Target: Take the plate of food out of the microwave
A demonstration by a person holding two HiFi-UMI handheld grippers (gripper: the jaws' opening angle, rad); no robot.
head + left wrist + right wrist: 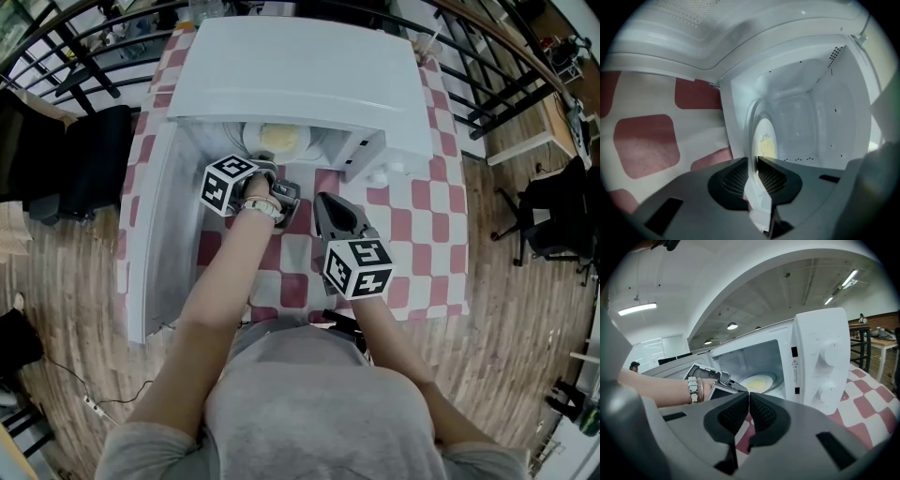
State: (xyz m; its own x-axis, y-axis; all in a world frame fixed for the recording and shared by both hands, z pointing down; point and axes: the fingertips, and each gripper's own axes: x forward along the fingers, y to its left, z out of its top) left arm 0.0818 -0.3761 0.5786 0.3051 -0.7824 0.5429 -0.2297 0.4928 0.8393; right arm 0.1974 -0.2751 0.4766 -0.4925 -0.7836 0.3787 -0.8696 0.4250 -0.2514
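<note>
Plate still inside the open microwave point(300, 75), left gripper on its rim.
The plate point(764, 140) is round and white, with a flat yellow portion of food at its centre, resting on the oven floor. The left gripper point(753, 161) has its jaws nearly together, pads clamped on the plate's near rim. The right gripper point(748, 397) is closed and empty, held back over the checked tablecloth point(412, 225).
</note>
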